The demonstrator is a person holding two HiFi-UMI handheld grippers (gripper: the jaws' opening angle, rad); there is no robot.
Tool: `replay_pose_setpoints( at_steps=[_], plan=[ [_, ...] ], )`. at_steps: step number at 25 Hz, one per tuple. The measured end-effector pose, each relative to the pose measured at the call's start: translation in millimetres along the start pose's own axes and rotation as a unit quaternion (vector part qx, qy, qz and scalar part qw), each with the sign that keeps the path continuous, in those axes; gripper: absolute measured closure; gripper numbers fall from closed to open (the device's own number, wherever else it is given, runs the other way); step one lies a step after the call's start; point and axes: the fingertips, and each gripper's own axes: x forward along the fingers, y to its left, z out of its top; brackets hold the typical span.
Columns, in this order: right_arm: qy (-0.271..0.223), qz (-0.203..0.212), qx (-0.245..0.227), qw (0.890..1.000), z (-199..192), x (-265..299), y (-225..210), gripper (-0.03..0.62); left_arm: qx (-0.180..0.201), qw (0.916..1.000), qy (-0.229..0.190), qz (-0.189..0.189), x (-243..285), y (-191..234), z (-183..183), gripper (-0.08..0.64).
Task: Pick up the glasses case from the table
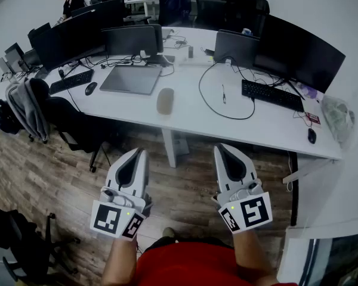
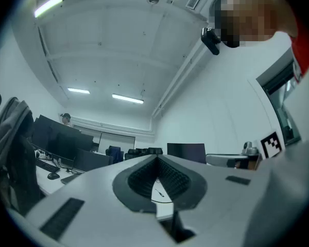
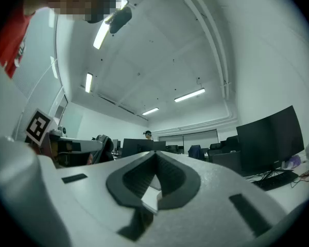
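Ahead — glasses case (image 1: pixel 165 100) on table (image 1: pixel 185 121)

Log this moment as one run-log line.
phase: pre-grasp | left tongs: shut, empty | right tongs: shut, empty | glasses case: on table, untouched

Beige glasses case (image 1: pixel 165 100), white table (image 1: pixel 188 113)

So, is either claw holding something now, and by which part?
Nothing is held: left claw and right claw are shut, empty; glasses case lies on the table.
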Motion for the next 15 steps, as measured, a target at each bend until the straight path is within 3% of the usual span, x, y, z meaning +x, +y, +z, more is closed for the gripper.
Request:
replay_pose_setpoints(
  at_steps=[15],
  plan=[
    [-0.003,0.004,0.015,1.000,-6,26,25,0.588,-0.011,0.9999,-0.002,-0.013,-2,30,-5,0.551]
  ],
)
